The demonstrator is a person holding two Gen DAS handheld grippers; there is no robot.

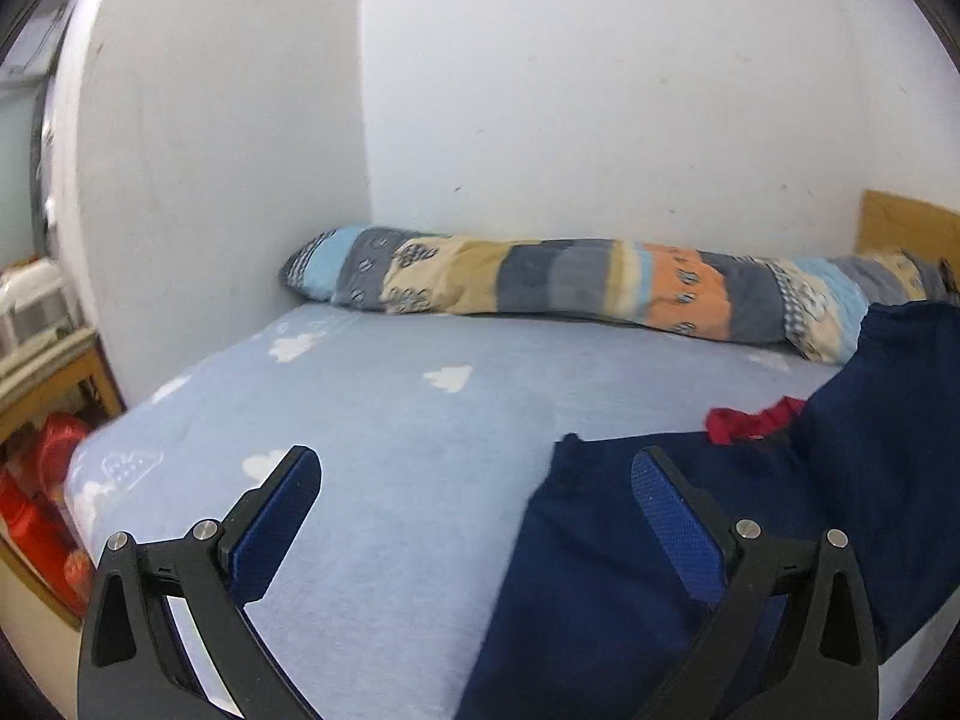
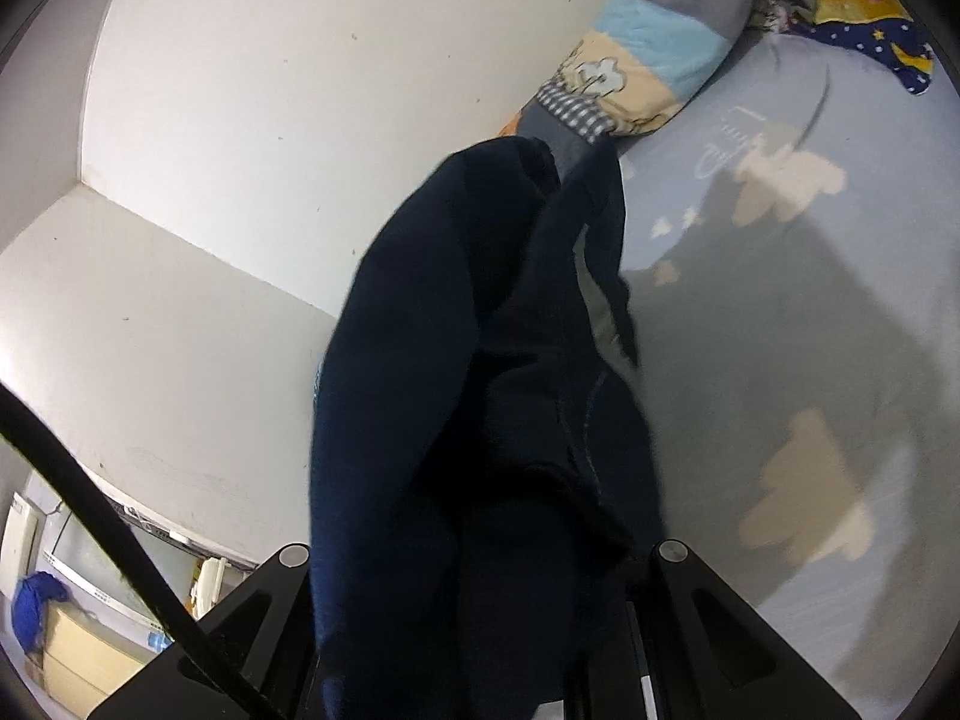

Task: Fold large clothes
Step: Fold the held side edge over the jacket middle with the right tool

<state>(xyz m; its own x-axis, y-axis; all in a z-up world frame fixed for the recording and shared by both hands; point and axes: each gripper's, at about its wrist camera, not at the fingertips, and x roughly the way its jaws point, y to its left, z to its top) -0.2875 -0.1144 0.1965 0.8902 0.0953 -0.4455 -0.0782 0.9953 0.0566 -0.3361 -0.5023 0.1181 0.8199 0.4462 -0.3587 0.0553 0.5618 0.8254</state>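
You are looking at a dark navy garment lying on a light blue sheet that is showing white cloud prints. Along the white wall a rolled quilt is displaying grey, pale blue, cream and orange patches. Lower left, something red is glowing. Your gripper pads are showing blue.

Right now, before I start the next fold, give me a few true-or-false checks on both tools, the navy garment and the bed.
1. The left tool is open and empty. True.
2. The right tool is open. False: it is shut on the navy garment.
3. The red cloth lies on the floor. False: it lies on the bed sheet.
4. A rolled patchwork quilt lies along the wall. True.
5. The sheet is plain white. False: light blue with white clouds.
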